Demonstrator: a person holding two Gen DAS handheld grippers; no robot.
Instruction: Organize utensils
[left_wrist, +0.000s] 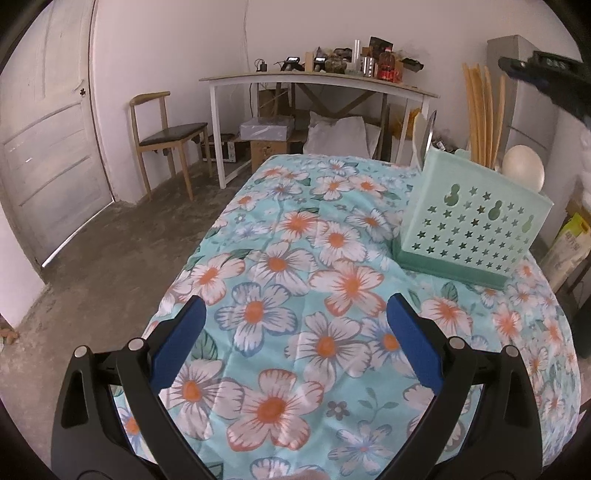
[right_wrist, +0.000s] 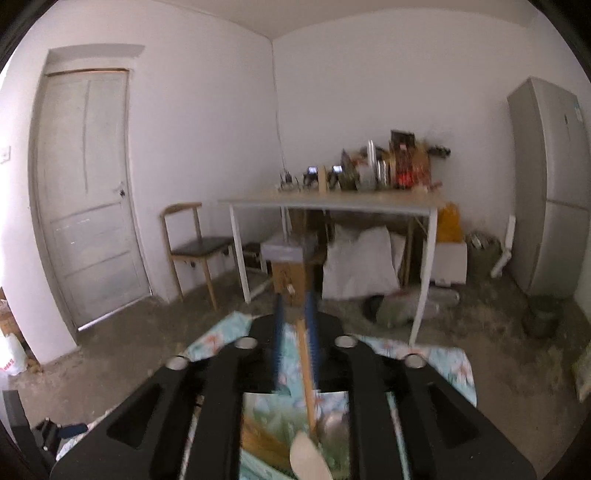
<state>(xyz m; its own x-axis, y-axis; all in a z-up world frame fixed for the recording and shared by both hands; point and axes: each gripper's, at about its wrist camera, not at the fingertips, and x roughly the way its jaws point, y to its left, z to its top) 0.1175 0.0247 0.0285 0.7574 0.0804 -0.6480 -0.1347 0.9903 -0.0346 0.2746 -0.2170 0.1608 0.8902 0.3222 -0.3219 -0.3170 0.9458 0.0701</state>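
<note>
With the right tongs (right_wrist: 295, 325) slightly parted around a wooden spoon (right_wrist: 306, 373) above the rack (left_wrist: 469, 221) at two o'clock and the left tongs (left_wrist: 295, 332) wide and empty, release appears under way; withdrawal follows.

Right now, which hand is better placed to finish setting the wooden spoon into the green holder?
Right. The right gripper has the wooden spoon between its fingers, above the holder. The left gripper is open, empty, over the tablecloth beside the holder.

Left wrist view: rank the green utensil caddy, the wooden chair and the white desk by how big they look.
1. White desk, widest span.
2. Green utensil caddy, though nearness inflates it.
3. Wooden chair.
</note>
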